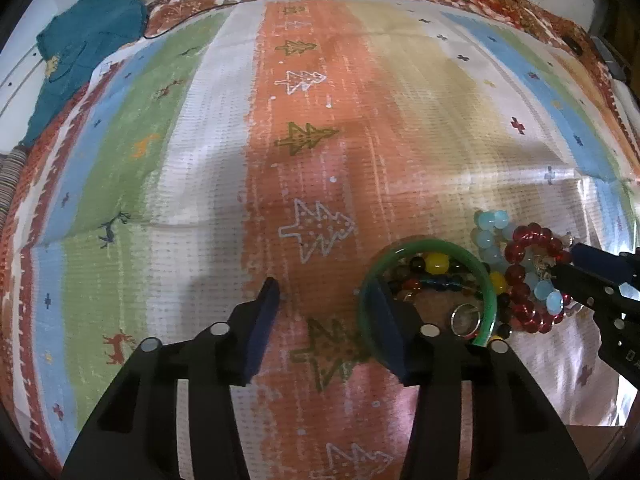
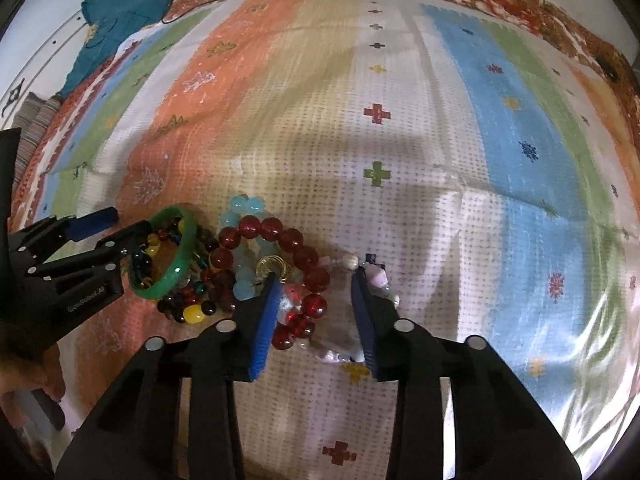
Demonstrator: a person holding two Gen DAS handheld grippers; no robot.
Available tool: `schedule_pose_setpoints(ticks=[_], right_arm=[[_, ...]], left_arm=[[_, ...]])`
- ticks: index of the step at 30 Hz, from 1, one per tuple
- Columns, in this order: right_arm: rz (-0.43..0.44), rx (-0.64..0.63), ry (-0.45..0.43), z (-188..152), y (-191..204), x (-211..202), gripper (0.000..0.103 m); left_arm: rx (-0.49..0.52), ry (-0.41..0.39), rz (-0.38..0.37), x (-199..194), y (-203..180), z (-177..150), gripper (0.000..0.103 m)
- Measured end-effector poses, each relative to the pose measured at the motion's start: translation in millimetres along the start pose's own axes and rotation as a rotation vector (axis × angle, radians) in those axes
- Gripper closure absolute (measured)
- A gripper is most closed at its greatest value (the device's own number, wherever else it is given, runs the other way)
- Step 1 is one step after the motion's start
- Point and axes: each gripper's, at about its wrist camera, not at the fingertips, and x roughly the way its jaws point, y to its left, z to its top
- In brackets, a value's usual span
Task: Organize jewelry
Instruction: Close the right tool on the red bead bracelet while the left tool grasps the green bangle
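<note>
2 grippers work over a striped, tree-and-cross patterned cloth (image 1: 312, 160) covering the surface, where the jewelry sits in 1 tangled heap. The left gripper (image 1: 326, 328) has its jaws spread wide apart; its right finger dips inside the green bangle (image 1: 490, 280), touching or nearly touching the inner rim, while the other finger stands outside over bare cloth. Inside and under the bangle lie a dark multicoloured bead bracelet (image 1: 436, 268) with yellow beads and a small silver ring (image 1: 466, 318). Just beside it, on the right, a red bead bracelet (image 2: 304, 256) overlaps a pale blue bead bracelet (image 2: 240, 208) and a gold coiled piece (image 2: 274, 266). The right gripper (image 2: 316, 312) is also open, jaws well apart, straddling the near side of the red bracelet and a pinkish bead string (image 2: 376, 274) (its right finger lies against those pale beads). A teal garment (image 1: 88, 40) lies far back on the left.
</note>
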Motion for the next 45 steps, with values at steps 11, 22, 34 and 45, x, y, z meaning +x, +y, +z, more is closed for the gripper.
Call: schedule_pose_setpoints(ticks=[11, 22, 34, 45], right_arm=[[0.006, -0.018, -0.012, -1.5, 1.2, -0.5, 0.089], [-0.039, -0.076, -0.055, -4.0, 8.5, -22.3, 0.089], [-0.044, -0.111, -0.128, -7.5, 20.9, -58.2, 0.089], [-0.058, -0.093, -0.173, -18.7, 19.8, -80.9, 0.089]], left_arm=[[0.075, -0.011, 0.001, 0.6, -20.9, -2.4, 0.097], [0.049, -0.027, 0.005, -18.0, -12.8, 4.1, 0.098], [0.019, -0.07, -0.008, -57.7, -3.7, 4.7, 0.099], [0.001, -0.06, -0.003, -69.4, 3.4, -8.6, 0.103]])
